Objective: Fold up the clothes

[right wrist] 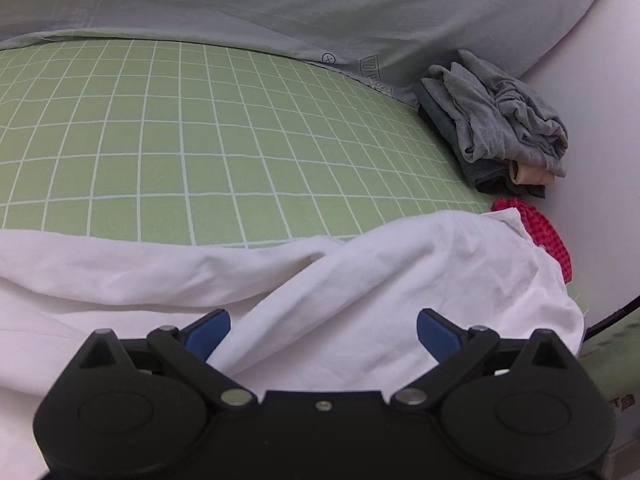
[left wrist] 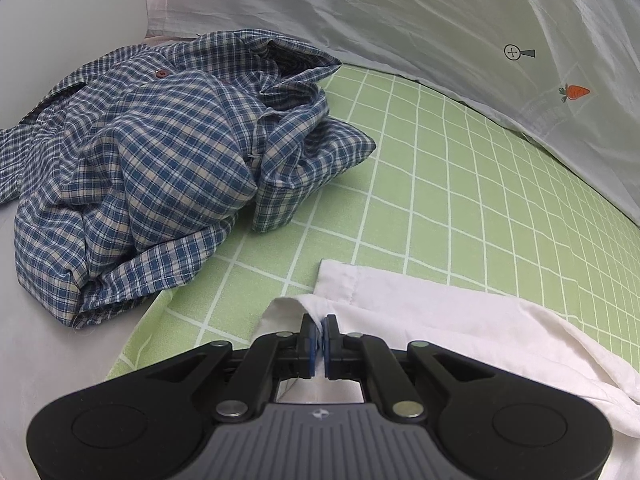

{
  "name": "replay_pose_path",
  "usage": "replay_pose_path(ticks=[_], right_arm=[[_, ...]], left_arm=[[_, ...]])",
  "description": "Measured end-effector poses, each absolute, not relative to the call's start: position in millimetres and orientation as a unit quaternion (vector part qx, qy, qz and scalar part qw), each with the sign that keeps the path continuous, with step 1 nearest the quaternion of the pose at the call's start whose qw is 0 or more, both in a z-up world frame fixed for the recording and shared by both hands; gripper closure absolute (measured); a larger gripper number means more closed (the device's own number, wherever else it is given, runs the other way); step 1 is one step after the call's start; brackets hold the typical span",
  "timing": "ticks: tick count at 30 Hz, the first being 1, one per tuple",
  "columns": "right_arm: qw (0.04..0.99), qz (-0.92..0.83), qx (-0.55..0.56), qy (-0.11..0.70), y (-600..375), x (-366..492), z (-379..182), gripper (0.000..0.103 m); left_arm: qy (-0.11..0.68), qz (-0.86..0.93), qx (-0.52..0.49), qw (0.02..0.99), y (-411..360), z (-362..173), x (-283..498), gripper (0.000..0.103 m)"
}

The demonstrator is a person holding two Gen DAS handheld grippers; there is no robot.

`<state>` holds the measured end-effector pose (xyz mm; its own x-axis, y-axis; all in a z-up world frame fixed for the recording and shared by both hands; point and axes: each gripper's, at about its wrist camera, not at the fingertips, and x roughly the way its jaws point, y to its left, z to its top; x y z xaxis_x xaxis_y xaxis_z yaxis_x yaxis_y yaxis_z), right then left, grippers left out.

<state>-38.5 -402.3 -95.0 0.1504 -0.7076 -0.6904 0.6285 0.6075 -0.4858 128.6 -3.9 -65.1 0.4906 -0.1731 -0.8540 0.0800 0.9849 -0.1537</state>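
A white garment [left wrist: 460,320] lies on the green grid sheet [left wrist: 460,184]. My left gripper [left wrist: 319,326] is shut on a fold at its near left edge. In the right wrist view the same white garment [right wrist: 360,280] lies rumpled across the foreground. My right gripper [right wrist: 323,330] is open just above it, blue pads [right wrist: 434,334] spread wide, holding nothing.
A crumpled blue plaid shirt [left wrist: 140,160] lies at the left. A stack of folded grey clothes [right wrist: 504,128] sits at the right edge of the green sheet [right wrist: 200,140], with a red checked cloth [right wrist: 548,236] under the white garment. A grey quilt [left wrist: 440,20] lies behind.
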Motion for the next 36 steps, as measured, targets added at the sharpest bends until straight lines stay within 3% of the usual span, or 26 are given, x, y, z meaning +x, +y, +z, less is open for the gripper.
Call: replay_pose_path(ticks=[6,10,12,15,17,21,31,33,36], right_arm=[[0.711,-0.443,-0.104,0.536,-444,-26,-118,0.002],[0.711,-0.447,-0.126,0.528,-470,-25,-110,0.003],[0.721,-0.464,-0.111,0.503,-490,-25,-93,0.001],[0.743,-0.454,0.023,0.491,-531,-25,-76,0.0],[0.743,-0.449,0.054,0.493,-541,-20,-83,0.001],[0.737,-0.425,0.041,0.523,-540,-9,-109,0.001],[0.772,-0.422,0.04,0.474,-507,-25,-79,0.002],[0.779,-0.421,0.067,0.459,-493,-30,-69,0.004],[0.784,-0.415,0.101,0.451,-473,-33,-68,0.016]], left_arm=[[0.499,-0.071,-0.051,0.862,-1,-66,128,0.098],[0.501,-0.068,-0.05,0.861,0,-67,127,0.096],[0.502,-0.066,-0.048,0.861,1,-69,128,0.096],[0.505,-0.064,-0.045,0.86,1,-71,128,0.095],[0.506,-0.063,-0.045,0.859,2,-72,128,0.095],[0.507,-0.062,-0.043,0.859,2,-71,129,0.095],[0.508,-0.062,-0.038,0.858,3,-74,130,0.094],[0.508,-0.062,-0.04,0.858,4,-74,130,0.094],[0.509,-0.063,-0.043,0.857,5,-74,131,0.094]])
